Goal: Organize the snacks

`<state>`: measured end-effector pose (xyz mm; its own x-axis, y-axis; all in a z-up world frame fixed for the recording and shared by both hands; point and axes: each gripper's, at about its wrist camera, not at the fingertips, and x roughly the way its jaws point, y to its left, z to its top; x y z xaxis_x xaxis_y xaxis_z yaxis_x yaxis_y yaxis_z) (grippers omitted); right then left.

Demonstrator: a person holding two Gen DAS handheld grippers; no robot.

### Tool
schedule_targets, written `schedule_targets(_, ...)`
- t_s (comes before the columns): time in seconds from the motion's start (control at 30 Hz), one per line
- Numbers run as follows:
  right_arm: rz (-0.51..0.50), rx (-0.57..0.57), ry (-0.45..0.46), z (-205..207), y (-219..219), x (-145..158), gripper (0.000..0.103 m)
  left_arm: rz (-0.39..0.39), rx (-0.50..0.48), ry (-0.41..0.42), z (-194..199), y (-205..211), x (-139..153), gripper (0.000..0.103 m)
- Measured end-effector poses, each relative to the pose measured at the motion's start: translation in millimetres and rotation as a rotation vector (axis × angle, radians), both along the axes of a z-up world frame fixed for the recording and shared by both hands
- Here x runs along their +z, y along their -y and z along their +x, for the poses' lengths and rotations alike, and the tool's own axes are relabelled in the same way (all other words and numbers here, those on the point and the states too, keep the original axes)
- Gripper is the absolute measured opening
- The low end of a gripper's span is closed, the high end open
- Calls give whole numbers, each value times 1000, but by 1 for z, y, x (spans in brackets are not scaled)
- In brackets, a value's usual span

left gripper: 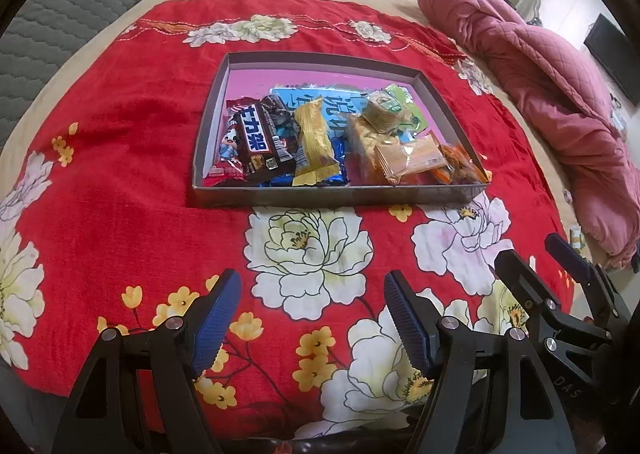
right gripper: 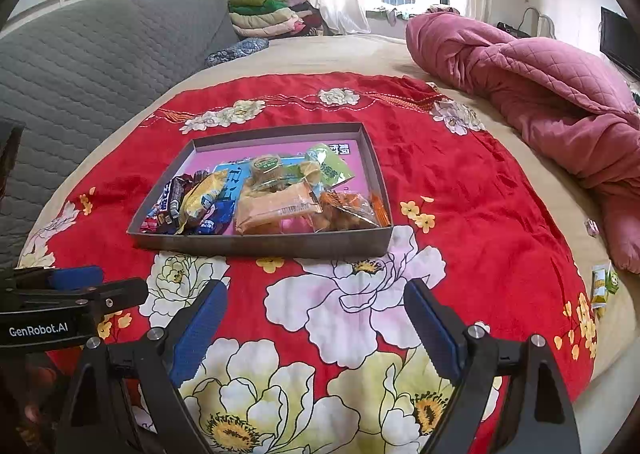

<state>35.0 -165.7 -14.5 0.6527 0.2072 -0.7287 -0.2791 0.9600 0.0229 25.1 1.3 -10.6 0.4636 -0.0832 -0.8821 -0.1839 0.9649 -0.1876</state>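
A shallow grey box [left gripper: 320, 196] [right gripper: 264, 244] with a pink floor lies on a red flowered cloth [left gripper: 120, 174] [right gripper: 460, 182]. Several wrapped snacks fill its near half: a brown chocolate bar [left gripper: 256, 134] [right gripper: 170, 200], a gold packet [left gripper: 316, 138] [right gripper: 202, 194], an orange packet [left gripper: 412, 158] [right gripper: 276, 208] and a green-labelled round pack [left gripper: 382, 110] [right gripper: 266, 168]. My left gripper [left gripper: 312, 294] hovers open over the cloth in front of the box, nothing between its blue pads. My right gripper [right gripper: 316, 302] is open too, empty, just right of the left one.
A crumpled pink quilt [left gripper: 540, 74] [right gripper: 540, 94] lies to the right on the beige bed. A grey quilted headboard [right gripper: 100, 66] stands at the left. Small green-and-yellow packets [right gripper: 604, 286] rest at the cloth's right edge. Folded blankets [right gripper: 268, 14] are stacked at the back.
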Motion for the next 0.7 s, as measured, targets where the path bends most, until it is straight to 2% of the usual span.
schedule_targets(0.7, -2, 0, -6, 1, 1, -3, 89, 17, 2, -6, -1, -2, -1, 75)
